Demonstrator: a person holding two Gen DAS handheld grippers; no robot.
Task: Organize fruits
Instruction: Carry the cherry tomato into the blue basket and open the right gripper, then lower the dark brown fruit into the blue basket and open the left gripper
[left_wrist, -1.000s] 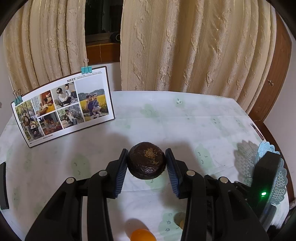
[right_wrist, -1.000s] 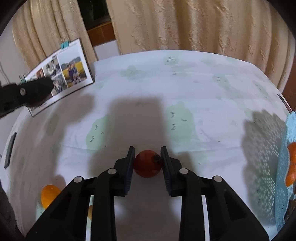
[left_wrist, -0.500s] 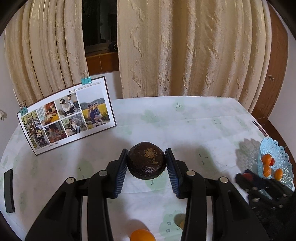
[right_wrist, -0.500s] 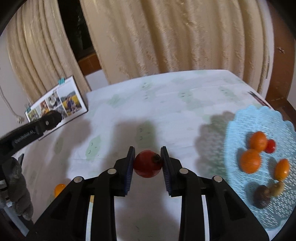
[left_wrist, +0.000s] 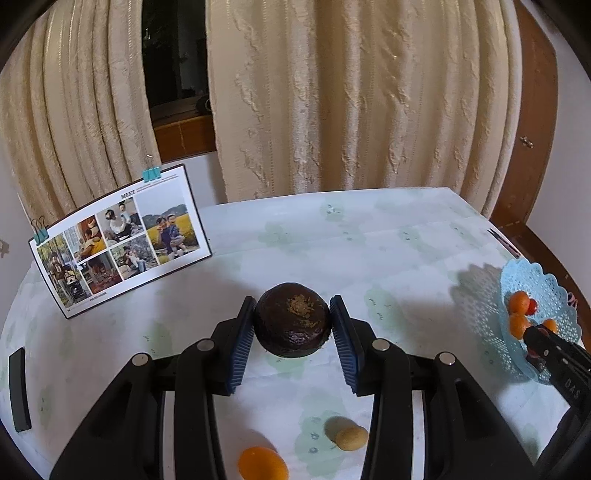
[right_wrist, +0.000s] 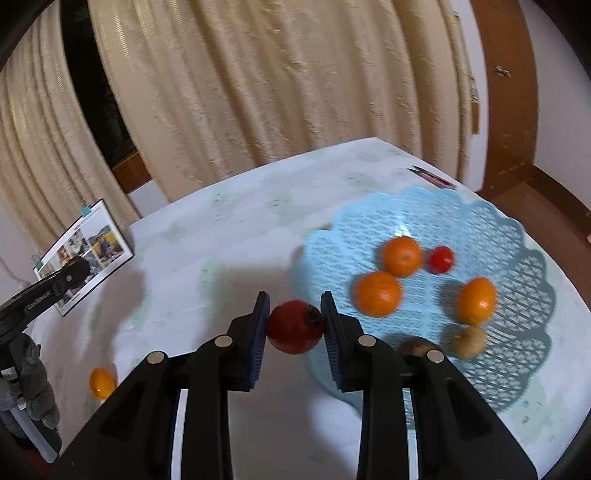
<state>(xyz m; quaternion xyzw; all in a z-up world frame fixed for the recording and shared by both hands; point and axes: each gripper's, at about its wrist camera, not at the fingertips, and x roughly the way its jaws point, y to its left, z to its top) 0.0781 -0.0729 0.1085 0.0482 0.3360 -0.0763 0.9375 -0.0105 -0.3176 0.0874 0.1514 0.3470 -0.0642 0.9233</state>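
My left gripper (left_wrist: 291, 326) is shut on a dark brown round fruit (left_wrist: 291, 319) and holds it above the table. My right gripper (right_wrist: 294, 326) is shut on a red fruit (right_wrist: 294, 326) and holds it at the near left edge of the light blue lattice basket (right_wrist: 491, 229). The basket holds several fruits: oranges (right_wrist: 378, 294), a small red one (right_wrist: 440, 259) and brownish ones (right_wrist: 469, 341). In the left wrist view the basket (left_wrist: 532, 280) is at the far right, with the right gripper (left_wrist: 554, 354) over it.
An orange fruit (left_wrist: 262, 463) and a small tan fruit (left_wrist: 351, 437) lie on the table near me. A clipped photo board (left_wrist: 118, 236) stands at the back left. A black bar (left_wrist: 18, 389) lies at the left edge. Curtains hang behind the table.
My right gripper has carried the red fruit rightward from the table's middle to the basket's edge. My left gripper has lifted and pulled back a little with the dark fruit.
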